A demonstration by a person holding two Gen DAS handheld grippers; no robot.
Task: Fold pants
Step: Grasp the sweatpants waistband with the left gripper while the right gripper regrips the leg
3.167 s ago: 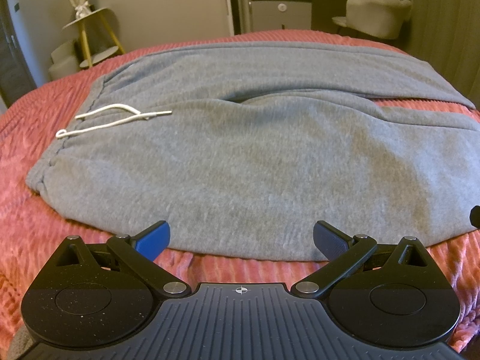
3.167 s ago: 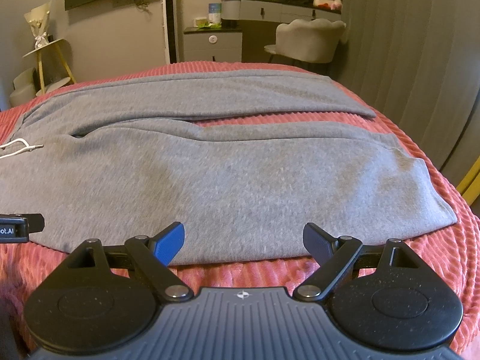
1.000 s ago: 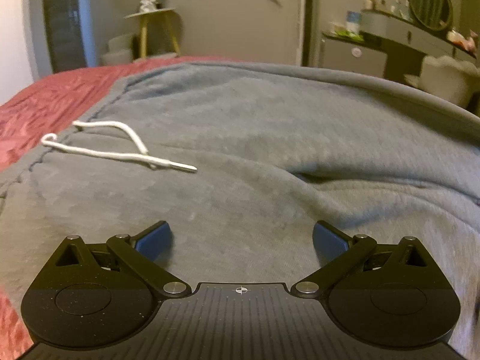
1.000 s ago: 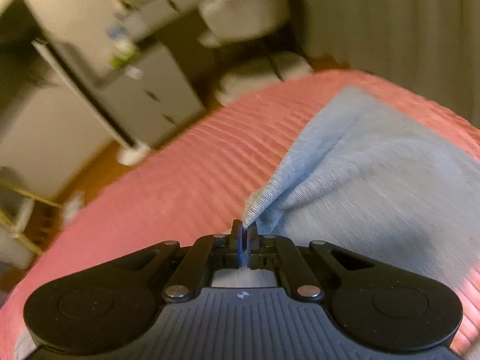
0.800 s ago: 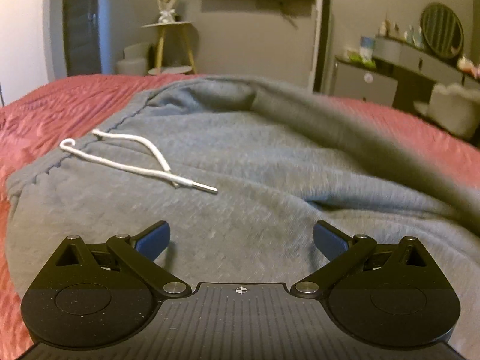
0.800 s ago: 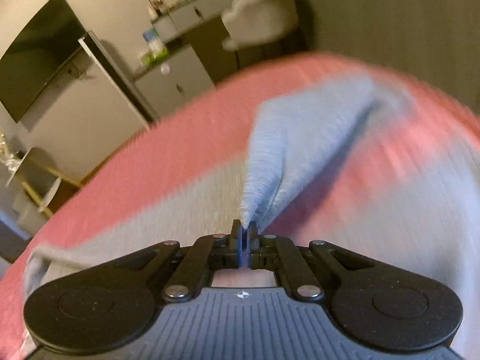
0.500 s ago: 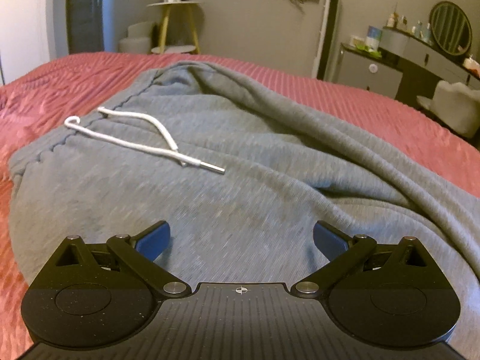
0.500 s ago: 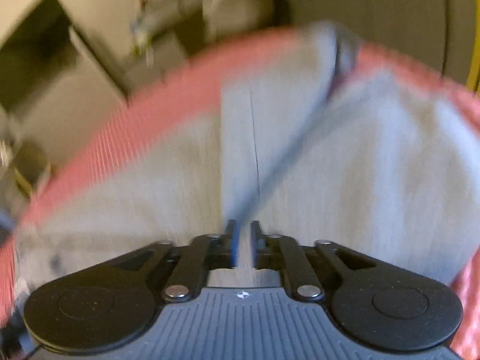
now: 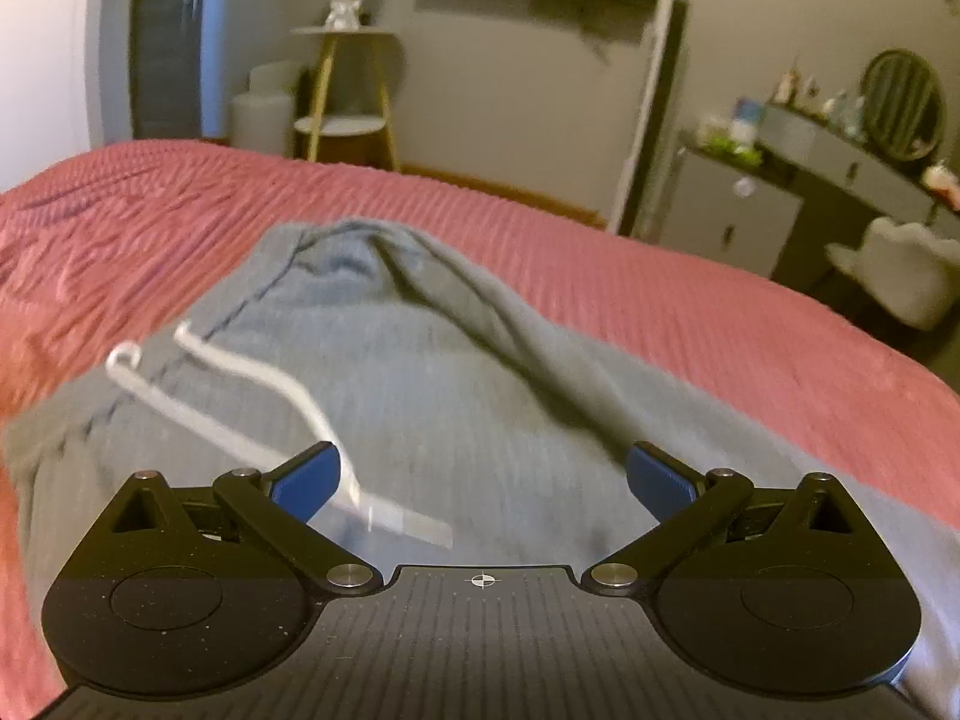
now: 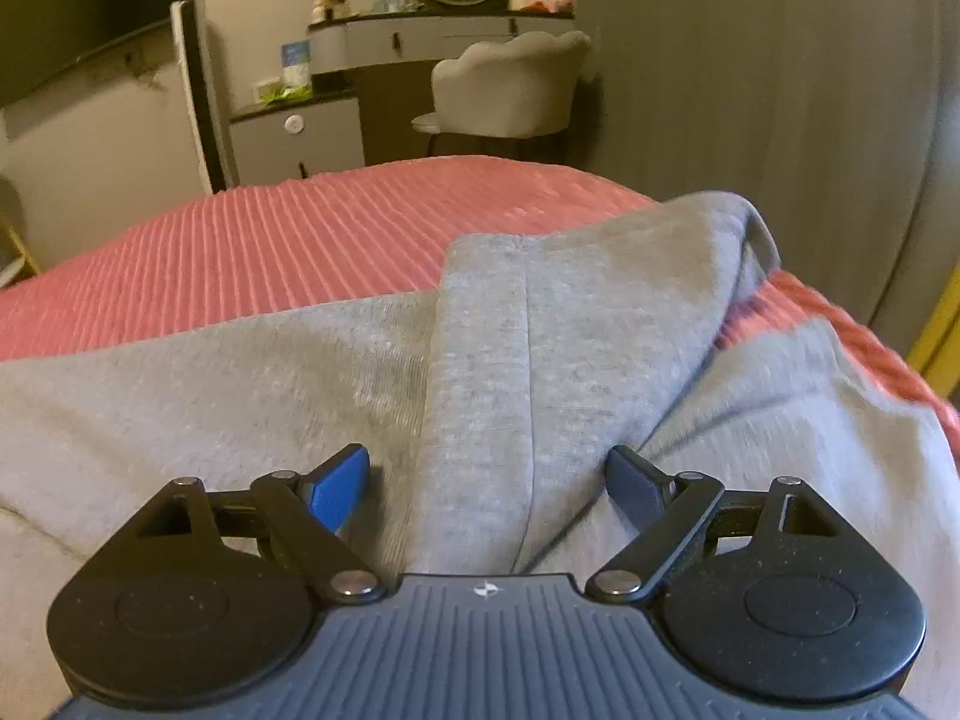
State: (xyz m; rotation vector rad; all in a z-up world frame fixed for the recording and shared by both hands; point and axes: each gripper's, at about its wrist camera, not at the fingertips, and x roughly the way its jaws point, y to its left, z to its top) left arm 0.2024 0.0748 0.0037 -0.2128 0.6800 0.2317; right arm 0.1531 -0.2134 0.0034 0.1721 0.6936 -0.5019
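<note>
Grey pants (image 10: 270,384) flat on bed, one leg folded over, white drawstring (image 9: 240,396) on waistband.

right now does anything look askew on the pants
Yes. The far leg end lies folded over the pants at a slant, its corner curling up and the bedspread showing between the legs. The drawstring trails loose across the waist.

Grey sweatpants (image 10: 492,360): soft matt knit cloth, finely ribbed, faintly fuzzy. White woven drawstring cord (image 9: 240,384): matt, with a smooth tip. Coral-red bedspread (image 10: 300,240): ribbed plush cloth. My right gripper (image 10: 486,480): matt black plastic arms, shiny metal pivots, grooved body, blue pads (image 10: 339,489).
</note>
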